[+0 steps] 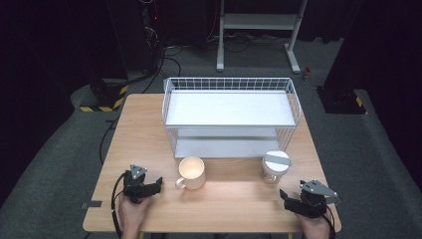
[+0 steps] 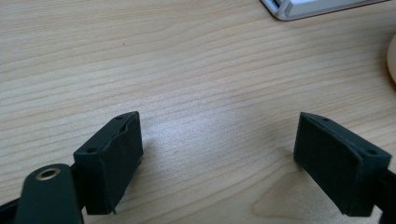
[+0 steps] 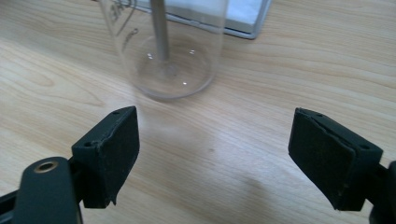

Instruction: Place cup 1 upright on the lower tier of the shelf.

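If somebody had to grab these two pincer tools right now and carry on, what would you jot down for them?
Left gripper: open, empty, low over the table, left of the mug.
Right gripper: open, empty, pointed at the clear jar just ahead.
Mug and jar stand upright in front of the white wire rack; both shelves look bare.
Done: nothing gripped.
Left: probably grasp both items, perhaps for shelving.

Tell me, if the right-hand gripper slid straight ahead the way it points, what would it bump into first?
Most likely the clear glass jar with the grey lid. It stands straight ahead of the open right gripper, a little left of centre, with bare wooden table between them. The left jaw might clip it first.
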`<state>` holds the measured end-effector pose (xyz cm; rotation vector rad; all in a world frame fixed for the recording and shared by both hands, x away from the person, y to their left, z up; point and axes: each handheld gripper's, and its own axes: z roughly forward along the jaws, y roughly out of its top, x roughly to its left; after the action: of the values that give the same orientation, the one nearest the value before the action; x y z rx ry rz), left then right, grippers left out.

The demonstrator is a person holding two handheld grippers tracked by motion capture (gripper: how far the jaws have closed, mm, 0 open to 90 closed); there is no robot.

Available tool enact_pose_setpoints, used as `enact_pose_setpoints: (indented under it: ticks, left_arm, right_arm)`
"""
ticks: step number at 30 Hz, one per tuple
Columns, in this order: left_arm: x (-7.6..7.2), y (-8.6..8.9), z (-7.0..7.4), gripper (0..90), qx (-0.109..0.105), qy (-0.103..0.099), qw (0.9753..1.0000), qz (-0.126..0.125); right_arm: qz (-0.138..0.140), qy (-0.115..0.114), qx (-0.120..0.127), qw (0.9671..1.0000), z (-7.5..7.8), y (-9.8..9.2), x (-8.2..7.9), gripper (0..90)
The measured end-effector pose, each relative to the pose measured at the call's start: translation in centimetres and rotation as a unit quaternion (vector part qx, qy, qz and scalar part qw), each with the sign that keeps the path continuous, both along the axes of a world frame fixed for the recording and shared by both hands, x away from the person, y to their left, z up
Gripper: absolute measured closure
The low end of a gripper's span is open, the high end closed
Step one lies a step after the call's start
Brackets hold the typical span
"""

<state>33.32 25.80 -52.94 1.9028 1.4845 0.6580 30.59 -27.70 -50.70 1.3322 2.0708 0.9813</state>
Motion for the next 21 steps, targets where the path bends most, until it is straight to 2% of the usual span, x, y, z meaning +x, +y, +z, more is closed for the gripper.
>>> enact_pose_setpoints:
  ticks: [3, 10, 12, 21]
  left_arm:
    - [0.0, 0.0, 0.0, 15.5, 0.000, 0.000, 1.0000, 0.000]
    - [0.0, 0.0, 0.0, 15.5, 0.000, 0.000, 1.0000, 0.000]
    - [0.0, 0.0, 0.0, 15.5, 0.000, 0.000, 1.0000, 0.000]
    - [0.0, 0.0, 0.0, 15.4, 0.000, 0.000, 1.0000, 0.000]
  right_arm:
    - [0.008, -0.007, 0.002, 0.9999, 0.0, 0.5, -0.2, 15.3]
    - [0.015, -0.001, 0.005, 0.9999, 0.0, 1.4, 0.0, 14.2]
    - [0.026, -0.008, -0.001, 0.9996, 0.2, 1.8, 0.3, 13.8]
    - [0.028, -0.001, 0.012, 0.9995, 0.1, 2.9, 1.9, 12.0]
